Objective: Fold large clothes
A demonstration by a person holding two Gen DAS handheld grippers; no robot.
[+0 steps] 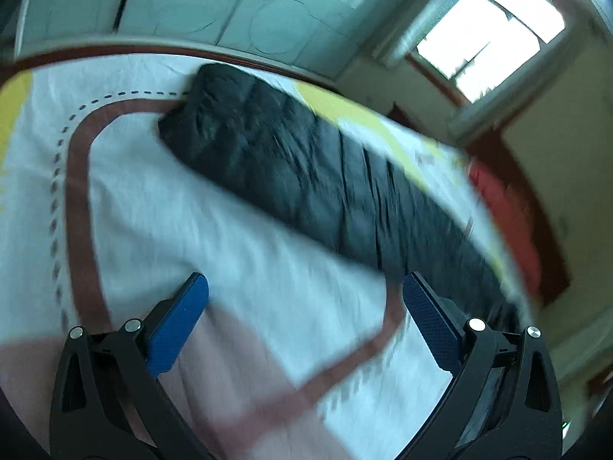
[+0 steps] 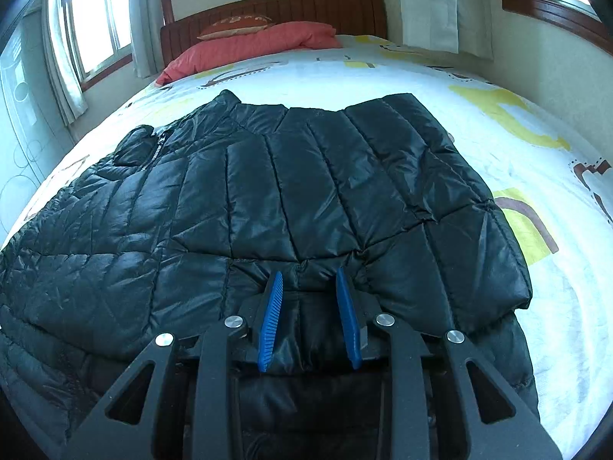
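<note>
A black quilted puffer jacket (image 2: 291, 191) lies spread on the bed, zipper at its left side. My right gripper (image 2: 309, 280) is shut on a fold of the jacket's near edge, fabric bunched between the blue pads. In the blurred left wrist view the jacket (image 1: 306, 168) lies as a long dark band across the sheet. My left gripper (image 1: 304, 287) is open and empty above the bare sheet, a short way from the jacket's near end.
The bed sheet (image 2: 536, 207) is white with yellow and brown shapes. A red pillow (image 2: 253, 48) lies against the wooden headboard (image 2: 276, 11). Windows with curtains stand left and right. A pale wardrobe (image 1: 237, 4) stands beyond the bed edge.
</note>
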